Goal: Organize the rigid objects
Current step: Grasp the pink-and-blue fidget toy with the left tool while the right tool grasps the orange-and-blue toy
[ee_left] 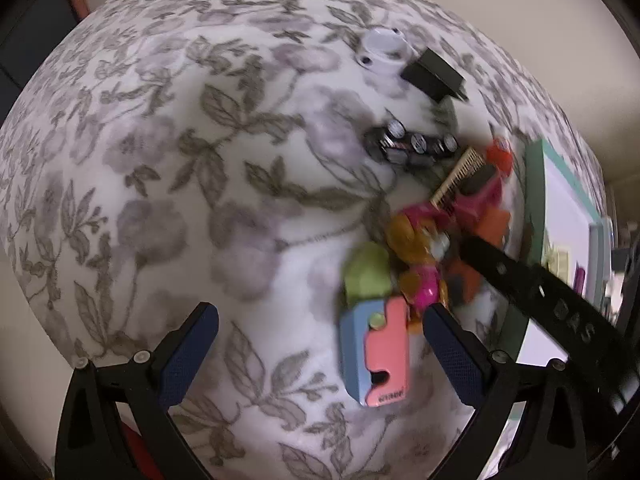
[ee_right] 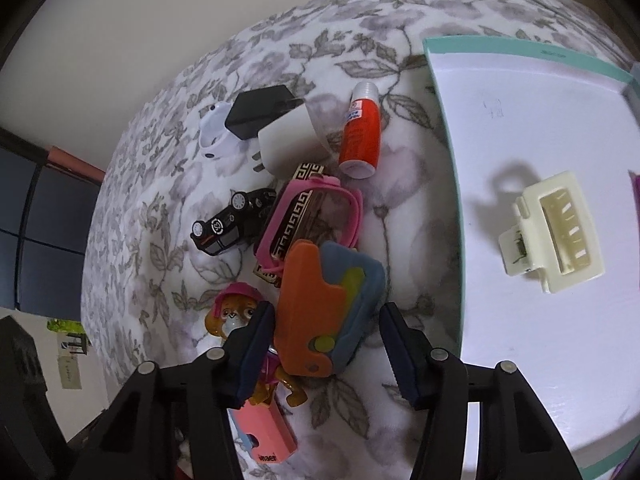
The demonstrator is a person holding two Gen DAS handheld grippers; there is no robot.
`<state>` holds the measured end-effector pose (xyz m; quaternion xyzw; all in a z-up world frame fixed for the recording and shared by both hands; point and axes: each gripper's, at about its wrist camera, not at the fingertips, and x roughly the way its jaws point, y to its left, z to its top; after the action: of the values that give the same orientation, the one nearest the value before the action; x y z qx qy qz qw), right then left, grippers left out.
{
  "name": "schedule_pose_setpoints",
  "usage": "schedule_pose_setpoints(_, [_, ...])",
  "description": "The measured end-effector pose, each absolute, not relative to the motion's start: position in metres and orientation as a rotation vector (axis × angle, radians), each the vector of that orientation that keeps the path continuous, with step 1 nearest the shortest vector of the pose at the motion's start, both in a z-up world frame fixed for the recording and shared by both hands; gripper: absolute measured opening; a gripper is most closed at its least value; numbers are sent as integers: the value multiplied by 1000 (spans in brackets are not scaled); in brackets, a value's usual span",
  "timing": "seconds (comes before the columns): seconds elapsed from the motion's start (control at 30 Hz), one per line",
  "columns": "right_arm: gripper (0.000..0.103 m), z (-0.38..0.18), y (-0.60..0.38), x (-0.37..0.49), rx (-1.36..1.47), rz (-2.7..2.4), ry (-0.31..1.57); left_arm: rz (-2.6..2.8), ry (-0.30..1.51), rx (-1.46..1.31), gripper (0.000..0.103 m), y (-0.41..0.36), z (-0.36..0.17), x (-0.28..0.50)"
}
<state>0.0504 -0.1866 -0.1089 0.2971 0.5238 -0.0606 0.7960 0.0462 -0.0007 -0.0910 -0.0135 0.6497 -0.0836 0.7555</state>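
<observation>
Holding my right gripper [ee_right: 322, 344] with jaws wide around the orange-and-blue toy [ee_right: 326, 304] atop the pile, I judge it goes next into the white tray [ee_right: 500, 80] just beside, while my left gripper [ee_left: 320, 344] hovers empty, jaws wide.

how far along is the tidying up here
Barely started. Done: only the cream hair clip lies in the teal-rimmed tray. In hand: nothing; the right gripper, jaws open, is around the orange and blue case. The left gripper is open. Left: toy car, orange bottle, black charger.
</observation>
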Motion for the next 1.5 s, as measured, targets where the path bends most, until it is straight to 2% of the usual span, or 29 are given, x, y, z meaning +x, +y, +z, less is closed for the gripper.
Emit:
schedule_pose_setpoints(0.17, [54, -109, -180, 54, 579, -143, 1131, -203, 1438, 45, 101, -18, -100, 36])
schedule_pose_setpoints(0.27, [51, -110, -180, 54, 574, -144, 1129, -211, 1458, 80, 96, -26, -108, 31])
schedule_pose_setpoints(0.33, [50, -110, -181, 52, 577, -147, 1132, -225, 1474, 91, 84, -30, -112, 28])
schedule_pose_setpoints(0.43, [48, -110, -183, 48, 570, -152, 1139, -263, 1497, 76, 76, -34, -117, 24])
schedule_pose_setpoints(0.8, [47, -110, -178, 30, 533, -154, 1170, -250, 1476, 189, 74, -52, -125, 21])
schedule_pose_setpoints(0.87, [47, -110, -177, 28, 536, -153, 1173, -242, 1463, 207, 66, -56, -124, 19])
schedule_pose_setpoints(0.93, [47, -109, -176, 26, 539, -152, 1176, -239, 1450, 214, 49, -62, -119, 21])
schedule_pose_setpoints(0.97, [47, -109, -175, 25, 542, -153, 1179, -244, 1447, 213, 46, -64, -117, 24])
schedule_pose_setpoints(1.23, [47, -107, -182, 20, 583, -146, 1177, -251, 1454, 131, 45, -52, -109, 34])
schedule_pose_setpoints(1.5, [46, -95, -190, 16, 629, -127, 1132, -220, 1377, 59, 45, -41, -84, 46])
